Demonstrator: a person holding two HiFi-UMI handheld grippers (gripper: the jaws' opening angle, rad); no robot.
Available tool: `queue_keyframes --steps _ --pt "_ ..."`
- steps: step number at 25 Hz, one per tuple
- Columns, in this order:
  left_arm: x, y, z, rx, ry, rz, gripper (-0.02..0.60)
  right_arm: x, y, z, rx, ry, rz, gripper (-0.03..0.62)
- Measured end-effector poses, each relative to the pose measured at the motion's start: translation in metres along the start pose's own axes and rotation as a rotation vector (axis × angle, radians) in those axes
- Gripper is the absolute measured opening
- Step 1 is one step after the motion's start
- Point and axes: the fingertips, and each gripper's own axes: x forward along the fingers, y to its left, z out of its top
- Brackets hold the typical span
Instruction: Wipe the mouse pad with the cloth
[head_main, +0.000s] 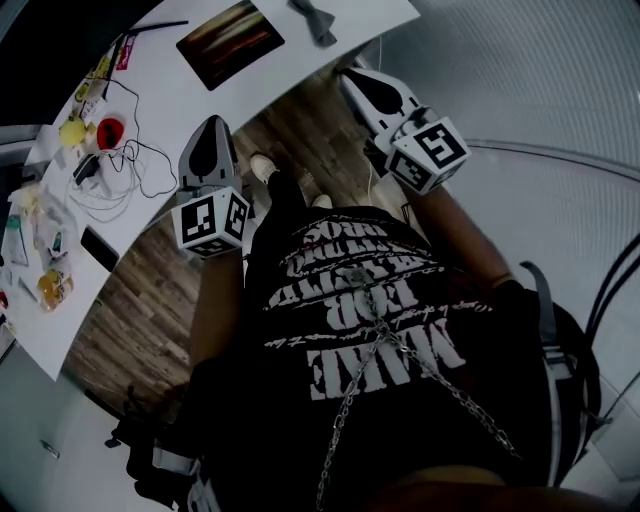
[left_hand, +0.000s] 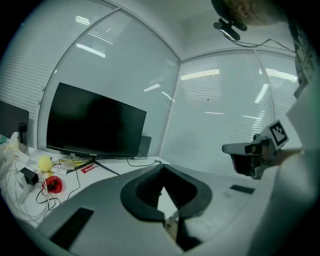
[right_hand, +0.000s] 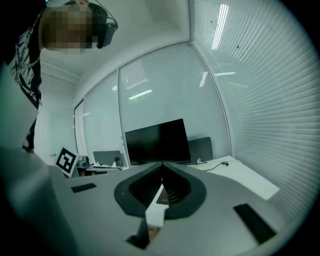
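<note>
The mouse pad (head_main: 230, 42), dark with orange streaks, lies on the white table (head_main: 170, 100) at the far side. A grey cloth (head_main: 315, 20) lies just right of it, near the table's edge. My left gripper (head_main: 213, 122) hovers over the table's near edge, below the pad. It is shut and empty, and its jaws meet at the tip (left_hand: 162, 166). My right gripper (head_main: 348, 73) is off the table's edge, below the cloth, also shut with nothing held (right_hand: 162, 164). A dark sliver of the mouse pad (right_hand: 164, 199) shows through its jaw gap. Neither gripper touches pad or cloth.
A black monitor (left_hand: 95, 122) stands at the table's back. Cables (head_main: 120, 175), a red object (head_main: 110, 130), a yellow ball (head_main: 72, 130) and a phone (head_main: 100, 248) clutter the table's left part. Wooden floor (head_main: 150, 300) lies between me and the table. Blinds cover the glass walls (right_hand: 250, 90).
</note>
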Motion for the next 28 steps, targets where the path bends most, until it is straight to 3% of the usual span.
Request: queue_keyframes --steps 10,15,20,28 --pt "0.067 0.061 0.010 -0.028 0.048 -0.076 0.000 0.090 -0.009 0.010 -0.025 0.062 -0.031 0.000" --pt "0.091 0.068 0.017 -0.042 0.053 -0.151 0.000 0.108 -0.015 0.026 -0.059 0.051 -0.082 0.000" --pt "0.108 0.077 0.035 -0.071 0.032 -0.163 0.000 0.117 -0.023 0.039 -0.052 0.062 -0.121 0.000" --pt "0.132 0.076 0.050 -0.041 0.026 -0.188 0.000 0.137 -0.039 0.054 -0.076 0.050 -0.125 0.000"
